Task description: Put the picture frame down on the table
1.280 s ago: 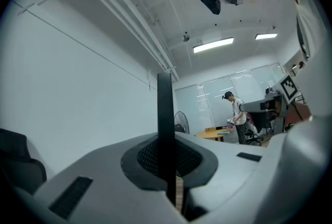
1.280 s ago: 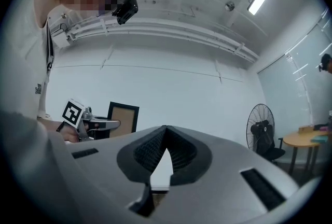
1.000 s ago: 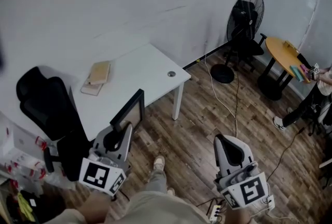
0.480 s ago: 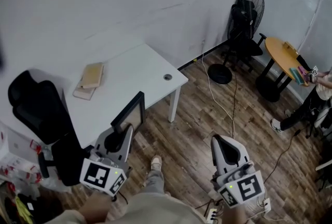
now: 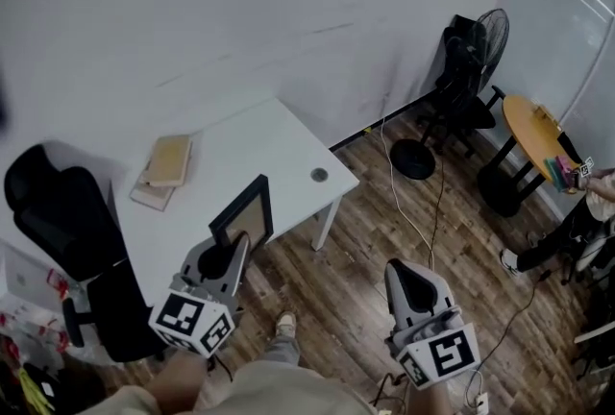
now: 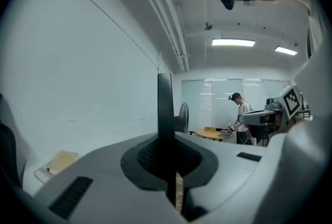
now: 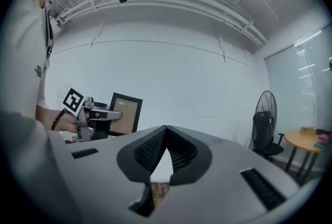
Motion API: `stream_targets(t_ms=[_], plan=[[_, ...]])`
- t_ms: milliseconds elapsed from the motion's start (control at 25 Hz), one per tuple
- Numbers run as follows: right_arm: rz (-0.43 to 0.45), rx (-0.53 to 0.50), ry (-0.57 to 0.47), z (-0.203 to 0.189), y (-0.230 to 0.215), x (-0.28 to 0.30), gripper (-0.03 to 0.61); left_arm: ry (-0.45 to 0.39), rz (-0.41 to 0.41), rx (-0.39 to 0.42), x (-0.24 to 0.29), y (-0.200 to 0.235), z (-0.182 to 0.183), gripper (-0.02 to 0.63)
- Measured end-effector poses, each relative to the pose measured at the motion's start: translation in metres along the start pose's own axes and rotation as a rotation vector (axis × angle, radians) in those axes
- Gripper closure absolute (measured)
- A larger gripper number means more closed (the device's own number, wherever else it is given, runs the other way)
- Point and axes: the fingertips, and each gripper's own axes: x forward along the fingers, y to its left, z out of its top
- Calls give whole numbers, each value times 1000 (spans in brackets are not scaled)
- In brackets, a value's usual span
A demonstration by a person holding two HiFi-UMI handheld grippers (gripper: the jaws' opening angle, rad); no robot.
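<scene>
A black picture frame (image 5: 246, 215) with a tan backing stands upright in my left gripper (image 5: 235, 245), which is shut on its lower edge. It hangs over the near edge of the white table (image 5: 264, 144). In the left gripper view the picture frame (image 6: 165, 114) shows edge-on as a thin black bar rising from between the closed jaws. My right gripper (image 5: 405, 280) hovers over the wooden floor to the right, shut and holding nothing. In the right gripper view the picture frame (image 7: 125, 113) and the left gripper (image 7: 111, 114) appear at the left.
A tan book (image 5: 168, 160) on a paler one lies at the table's far left. A small round disc (image 5: 319, 175) sits near the table's right corner. A black office chair (image 5: 60, 221) stands left of the table. A fan (image 5: 485, 43), a round wooden table (image 5: 538, 130) and cables are at the right.
The view has shifted so the table sits closer beneath the frame. My left gripper has carried the frame slightly forward toward the table's near edge. The right gripper stays shut and low.
</scene>
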Motion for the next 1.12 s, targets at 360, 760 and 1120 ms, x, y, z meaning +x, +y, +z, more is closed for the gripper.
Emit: stream_targets(t_ms=[360, 760, 1120], plan=[[23, -22, 19, 6, -24, 101, 555, 15, 14, -67, 73, 75, -1, 584], [66, 12, 27, 3, -40, 159, 555, 13, 34, -96, 129, 117, -2, 584], [119, 58, 42, -18, -98, 191, 555, 64, 85, -106, 183, 114, -22, 584]])
